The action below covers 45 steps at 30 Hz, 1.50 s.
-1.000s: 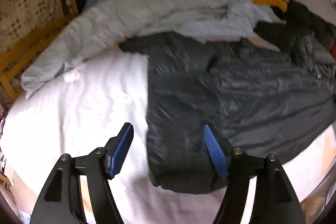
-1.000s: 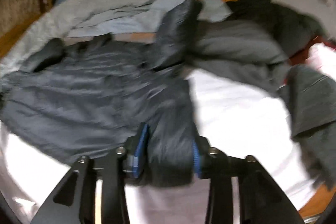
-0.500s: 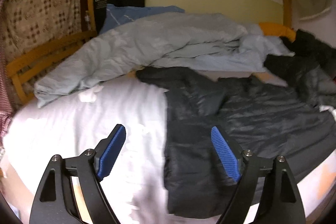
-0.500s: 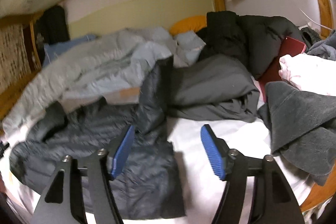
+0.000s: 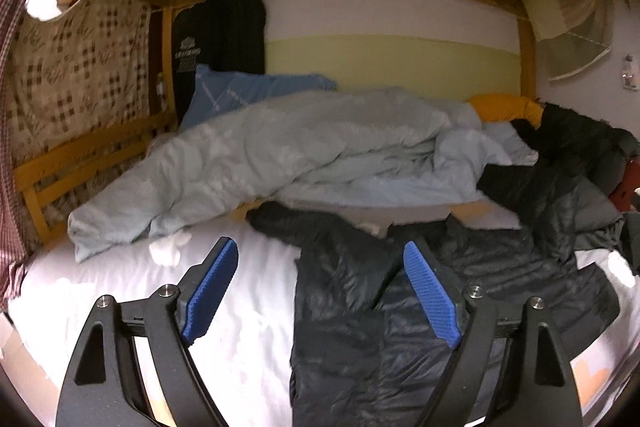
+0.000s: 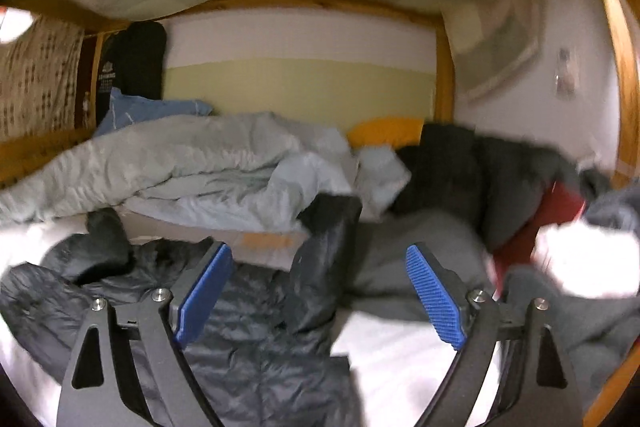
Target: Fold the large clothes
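Left wrist view: the left hand-held gripper (image 5: 320, 291) stands wide open with nothing pinched; its jaws have just been opening, and only the dark puffer jacket (image 5: 400, 307) on the bed shows through the gap, well below the blue pads. The jacket lies across the white sheet (image 5: 120, 287) in the lower centre and right of the frame, one sleeve reaching toward the upper left, up to the pale blue duvet (image 5: 280, 155) heaped behind it. Its long axis seems to run from lower centre toward the right edge.

Right wrist view: the right hand-held gripper (image 6: 320, 295) is likewise spread and empty, its jaws just opened. The same jacket (image 6: 248, 327) fills the lower left, a sleeve (image 6: 324, 259) folded upward through the middle of the frame, cuff toward the duvet (image 6: 180, 163). A heap of other dark clothes (image 6: 500, 179) sits at the right.

The fold looks released, I judge. To do the next one well, take two matching corners or seams, keep the fabric taut between the grippers, and lay it flat, clear of the heap.
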Motion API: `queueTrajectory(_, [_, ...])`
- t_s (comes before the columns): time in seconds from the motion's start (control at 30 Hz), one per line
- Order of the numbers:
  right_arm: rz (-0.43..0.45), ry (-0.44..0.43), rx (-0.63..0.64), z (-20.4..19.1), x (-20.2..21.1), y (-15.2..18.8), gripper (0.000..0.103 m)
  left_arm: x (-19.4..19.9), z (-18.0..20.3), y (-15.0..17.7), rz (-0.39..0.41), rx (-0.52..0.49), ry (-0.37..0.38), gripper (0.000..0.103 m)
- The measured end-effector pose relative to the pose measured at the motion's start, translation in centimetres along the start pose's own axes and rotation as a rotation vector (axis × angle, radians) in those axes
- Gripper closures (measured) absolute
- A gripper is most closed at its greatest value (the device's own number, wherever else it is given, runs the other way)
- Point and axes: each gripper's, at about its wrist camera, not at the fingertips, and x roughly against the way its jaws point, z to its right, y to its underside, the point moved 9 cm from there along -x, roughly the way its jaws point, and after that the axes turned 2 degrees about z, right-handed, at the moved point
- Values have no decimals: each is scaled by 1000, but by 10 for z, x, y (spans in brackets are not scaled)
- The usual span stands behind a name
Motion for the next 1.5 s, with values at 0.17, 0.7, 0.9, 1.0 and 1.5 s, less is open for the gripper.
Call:
queueTrajectory(0.17, [0,-73,-65,-20,-4,-12,13,-2,14,-26,16,21,33,14])
queueTrajectory(0.7, [-291,-66,-142,10,-139,40,11,-67,78,-48,-29,-37,167,2])
queueTrajectory(0.9, [-288,-111,-67,-7,-142,44,8,-94,69,-63,3,25,187,1])
queueTrajectory(1.0, [-261,-128,-40,-17,-143,40,1,-114,54,-71,50,20,114,0])
queueTrajectory(1.5, [-337,-223,25,-60,-147,58,1,-274,-3,30,-456,88,174,1])
